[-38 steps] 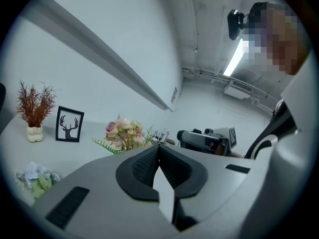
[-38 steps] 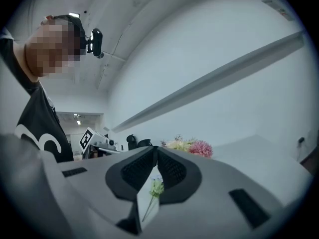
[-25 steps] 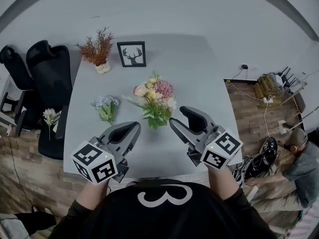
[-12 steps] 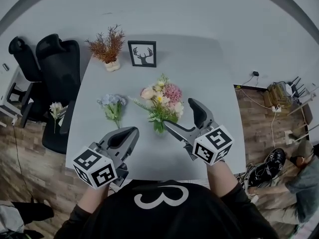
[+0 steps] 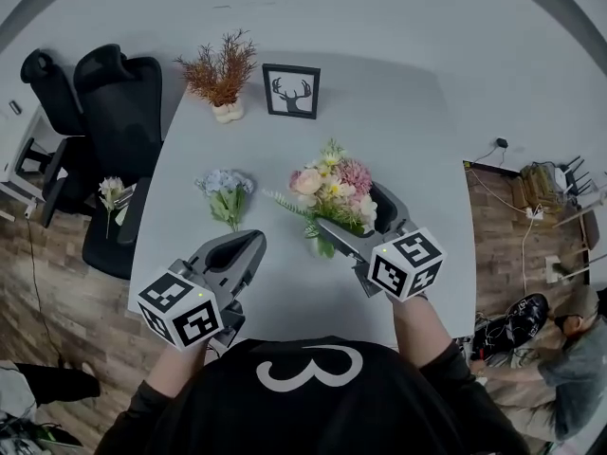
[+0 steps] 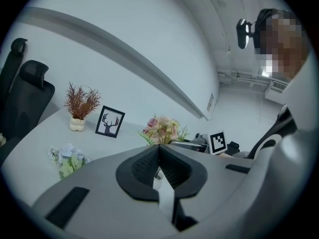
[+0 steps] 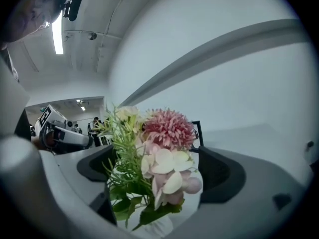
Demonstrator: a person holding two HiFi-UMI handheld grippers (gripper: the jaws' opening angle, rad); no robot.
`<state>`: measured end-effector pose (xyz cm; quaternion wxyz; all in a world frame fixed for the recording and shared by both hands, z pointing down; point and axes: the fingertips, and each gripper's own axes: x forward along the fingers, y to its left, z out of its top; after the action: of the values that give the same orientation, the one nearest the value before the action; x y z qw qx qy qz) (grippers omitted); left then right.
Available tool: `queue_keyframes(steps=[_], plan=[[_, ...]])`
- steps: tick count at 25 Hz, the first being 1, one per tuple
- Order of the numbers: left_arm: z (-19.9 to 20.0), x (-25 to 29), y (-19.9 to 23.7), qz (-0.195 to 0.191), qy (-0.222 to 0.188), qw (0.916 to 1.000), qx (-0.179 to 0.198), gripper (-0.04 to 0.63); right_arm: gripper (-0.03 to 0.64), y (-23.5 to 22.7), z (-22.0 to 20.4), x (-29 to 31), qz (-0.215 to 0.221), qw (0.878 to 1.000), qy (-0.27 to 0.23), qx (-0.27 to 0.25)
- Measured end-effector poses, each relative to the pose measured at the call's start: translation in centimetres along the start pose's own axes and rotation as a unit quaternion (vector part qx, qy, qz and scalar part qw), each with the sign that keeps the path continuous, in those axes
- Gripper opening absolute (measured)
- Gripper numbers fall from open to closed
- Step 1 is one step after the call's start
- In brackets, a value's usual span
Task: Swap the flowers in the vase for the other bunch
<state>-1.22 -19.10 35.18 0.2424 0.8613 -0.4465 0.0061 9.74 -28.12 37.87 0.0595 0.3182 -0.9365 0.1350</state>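
Because the pink and cream bunch [image 7: 167, 133] must leave the vase [image 7: 152, 230] first, the right claw [image 7: 155, 158] stands around it with the jaws spread wide, one on each side. They have just been opening, and although flowers and vase are between them, the pads press on nothing, so I judge it released and only lining up for a grasp. The left claw [image 6: 159, 156] is clenched on nothing near the front edge of the counter [image 5: 379, 121], probably free to steady the vase or to fetch the replacement. That replacement, the blue bunch [image 5: 226, 188], lies flat on the counter at the left of the vase, apart from it. Foliage covers nearly all of the vase from above, and the right gripper view cuts off its base, so I cannot tell whether the jaws are level with the stems or with the vase neck. The body of the left claw fills the lower half of its own view.
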Motion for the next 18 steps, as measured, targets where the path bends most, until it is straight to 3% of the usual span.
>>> queue_keyframes(steps=[6,11,18], plan=[[-0.4,0.0,0.4,0.007,0.01,0.9999,0.0,0.011,0.495,-0.2,-0.8,0.8,0.01,0.999,-0.004,0.034],[-1.0,-0.1,0.4,0.011,0.019,0.9997,-0.003,0.011,0.488,0.2,-1.1,1.2,0.006,1.0,0.002,0.015],[-1.2,-0.1,1.0,0.014,0.019,0.9997,-0.005,0.011,0.331,-0.2,-1.2,1.6,-0.013,1.0,0.004,0.009]])
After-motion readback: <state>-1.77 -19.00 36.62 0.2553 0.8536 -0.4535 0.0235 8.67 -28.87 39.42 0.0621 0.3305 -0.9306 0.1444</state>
